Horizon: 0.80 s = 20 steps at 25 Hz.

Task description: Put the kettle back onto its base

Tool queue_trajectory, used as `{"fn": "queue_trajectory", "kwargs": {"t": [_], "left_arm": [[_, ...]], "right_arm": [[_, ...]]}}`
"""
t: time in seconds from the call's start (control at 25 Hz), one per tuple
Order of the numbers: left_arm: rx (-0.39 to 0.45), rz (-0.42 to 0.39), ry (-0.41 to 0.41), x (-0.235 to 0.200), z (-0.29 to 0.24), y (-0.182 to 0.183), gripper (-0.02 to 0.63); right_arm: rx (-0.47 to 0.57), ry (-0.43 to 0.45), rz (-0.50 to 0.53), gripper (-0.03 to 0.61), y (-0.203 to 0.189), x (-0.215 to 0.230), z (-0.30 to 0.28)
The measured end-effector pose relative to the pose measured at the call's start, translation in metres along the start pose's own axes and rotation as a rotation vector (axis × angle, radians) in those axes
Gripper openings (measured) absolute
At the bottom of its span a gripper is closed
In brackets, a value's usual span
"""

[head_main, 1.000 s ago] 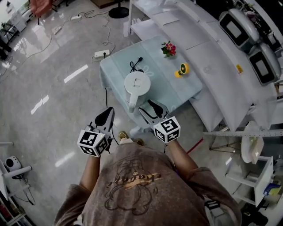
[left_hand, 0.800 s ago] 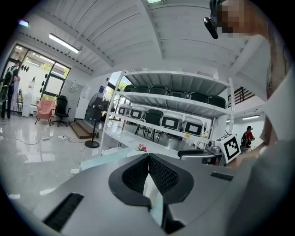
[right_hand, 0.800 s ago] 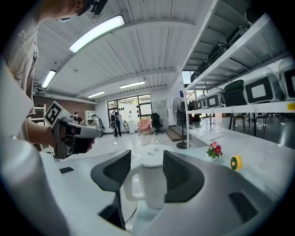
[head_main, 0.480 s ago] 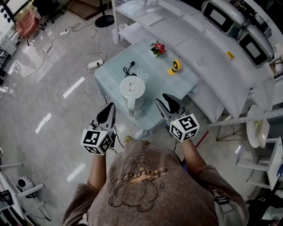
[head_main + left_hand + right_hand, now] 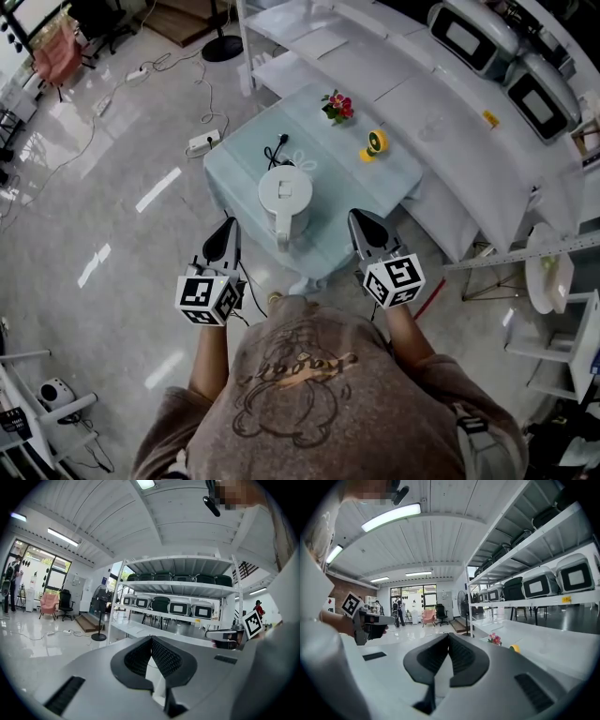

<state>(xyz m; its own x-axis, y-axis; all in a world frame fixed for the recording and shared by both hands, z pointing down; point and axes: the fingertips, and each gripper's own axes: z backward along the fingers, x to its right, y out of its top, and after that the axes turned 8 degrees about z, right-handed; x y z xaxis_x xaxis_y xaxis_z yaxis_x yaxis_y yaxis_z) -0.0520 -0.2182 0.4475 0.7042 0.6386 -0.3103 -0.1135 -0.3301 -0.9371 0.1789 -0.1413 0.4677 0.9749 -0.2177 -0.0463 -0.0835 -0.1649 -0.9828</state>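
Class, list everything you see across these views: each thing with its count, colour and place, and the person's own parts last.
table: one, pale blue-green cloth, on the floor beside the shelving
kettle: one, white, near part of the table, apart from both grippers
cord: one, black, on the table behind the kettle
flowers: one bunch, pink and red, far edge of the table
round thing: one, yellow, on the table right of the flowers
power strip: one, white, on the floor left of the table
shelving: one, white, right of the table
left gripper: one, black jaws together, empty, near left of the kettle
right gripper: one, black jaws together, empty, near right of the kettle
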Motion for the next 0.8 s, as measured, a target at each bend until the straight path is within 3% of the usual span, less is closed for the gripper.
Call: {"fn": "queue_trajectory", "kwargs": {"t": [0.8], "left_arm": [[-0.022, 0.012, 0.025, -0.002, 0.005, -0.011, 0.021]], "right_arm": [[-0.032, -0.002, -0.002, -0.003, -0.017, -0.012, -0.003]]}}
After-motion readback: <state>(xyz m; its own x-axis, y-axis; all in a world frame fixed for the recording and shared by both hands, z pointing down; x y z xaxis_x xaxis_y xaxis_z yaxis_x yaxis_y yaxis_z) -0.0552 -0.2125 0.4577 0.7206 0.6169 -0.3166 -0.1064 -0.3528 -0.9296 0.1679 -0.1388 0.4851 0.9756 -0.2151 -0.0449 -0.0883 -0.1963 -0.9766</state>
